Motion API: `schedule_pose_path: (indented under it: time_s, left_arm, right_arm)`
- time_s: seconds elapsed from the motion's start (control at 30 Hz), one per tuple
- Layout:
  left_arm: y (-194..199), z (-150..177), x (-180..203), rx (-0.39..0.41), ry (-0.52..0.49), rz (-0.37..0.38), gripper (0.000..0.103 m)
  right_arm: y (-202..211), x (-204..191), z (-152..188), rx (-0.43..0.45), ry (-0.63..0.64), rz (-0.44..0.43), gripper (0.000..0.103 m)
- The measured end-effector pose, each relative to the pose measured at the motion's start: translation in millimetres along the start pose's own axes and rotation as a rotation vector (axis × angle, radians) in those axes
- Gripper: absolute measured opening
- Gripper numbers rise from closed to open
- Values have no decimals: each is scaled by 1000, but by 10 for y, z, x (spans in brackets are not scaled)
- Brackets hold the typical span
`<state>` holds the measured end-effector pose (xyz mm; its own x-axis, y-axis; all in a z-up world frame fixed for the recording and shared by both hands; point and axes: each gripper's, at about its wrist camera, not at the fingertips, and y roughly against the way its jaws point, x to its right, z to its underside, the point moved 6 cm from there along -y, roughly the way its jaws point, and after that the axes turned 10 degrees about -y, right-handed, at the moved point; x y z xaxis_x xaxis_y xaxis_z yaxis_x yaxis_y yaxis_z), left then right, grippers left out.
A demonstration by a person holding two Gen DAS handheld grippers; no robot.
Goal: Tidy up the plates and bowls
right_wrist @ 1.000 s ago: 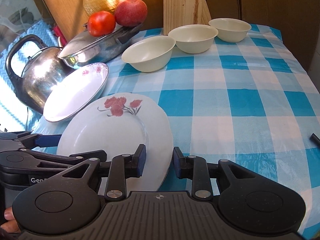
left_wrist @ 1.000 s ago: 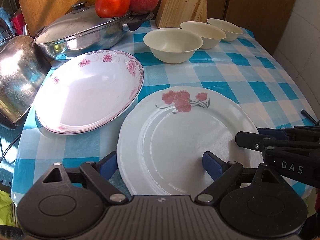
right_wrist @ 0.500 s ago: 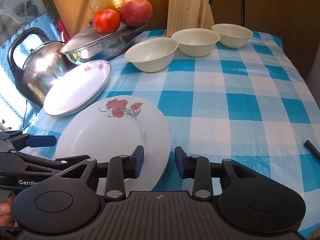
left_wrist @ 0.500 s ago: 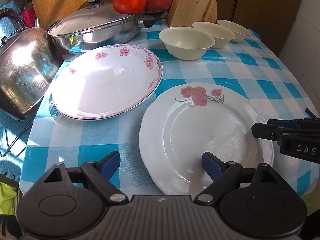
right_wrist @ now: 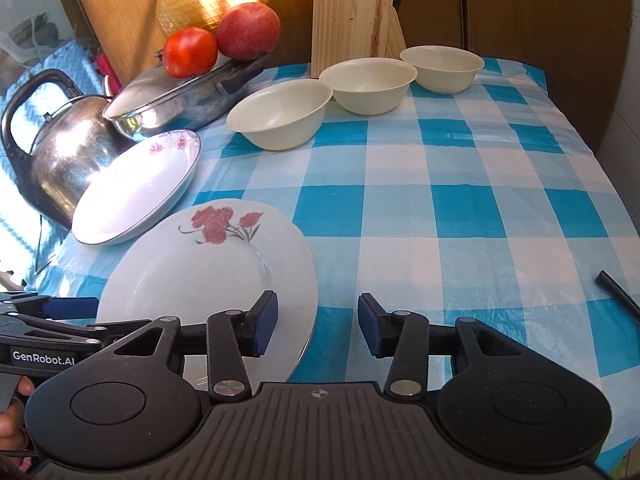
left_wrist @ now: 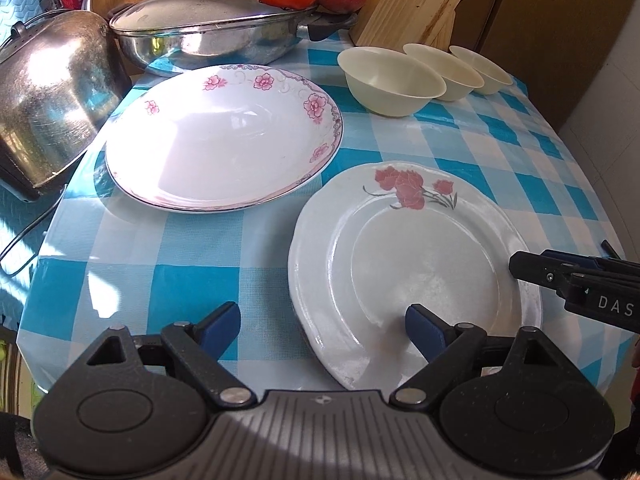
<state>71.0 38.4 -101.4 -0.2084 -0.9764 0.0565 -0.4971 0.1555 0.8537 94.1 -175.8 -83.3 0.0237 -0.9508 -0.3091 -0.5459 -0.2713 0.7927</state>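
Observation:
A flat white plate with red flowers [left_wrist: 412, 264] [right_wrist: 208, 272] lies near the table's front edge. A deep white dish with pink flowers [left_wrist: 224, 140] [right_wrist: 136, 192] sits behind it to the left. Three cream bowls [left_wrist: 390, 80] [right_wrist: 280, 114] stand in a row at the back. My left gripper [left_wrist: 322, 326] is open, straddling the plate's near left rim. My right gripper [right_wrist: 316, 322] is open, its jaws either side of the plate's right rim; it also shows in the left wrist view [left_wrist: 576, 280].
A steel kettle [left_wrist: 48, 96] [right_wrist: 60, 140] stands at the left. A lidded pan [left_wrist: 208, 28] [right_wrist: 180, 100] carries a tomato [right_wrist: 190, 52] and an apple [right_wrist: 248, 30]. A wooden board [right_wrist: 352, 12] leans at the back. A black stick [right_wrist: 618, 296] lies at the right.
Both grippers have pulled back and shifted left a little. The right gripper's jaws have opened wider around the plate's rim. The plate has not moved.

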Motion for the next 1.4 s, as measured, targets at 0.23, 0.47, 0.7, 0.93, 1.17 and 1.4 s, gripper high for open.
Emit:
schedule_pose_path:
  time_s: [0.23, 0.47, 0.7, 0.93, 1.17, 1.4]
  left_arm:
    - [-1, 10, -131, 3, 51, -22, 84]
    - [90, 12, -275, 54, 126, -69, 84]
    - [-25, -4, -181, 18, 79, -46, 85]
    - [-26, -19, -297, 26, 133, -64, 85]
    - [-83, -69, -176, 26, 93, -46, 89]
    - [-33, -70, -360, 45, 208, 5, 88]
  right_arm:
    - [30, 45, -47, 25, -11, 17, 55]
    - [25, 48, -54, 32, -25, 11, 57]
    - [-18, 95, -78, 26, -42, 23, 58]
    - [-25, 151, -84, 19, -81, 4, 60]
    - [-89, 104, -16, -34, -121, -59, 60]
    - [-87, 129, -16, -41, -152, -78, 61]
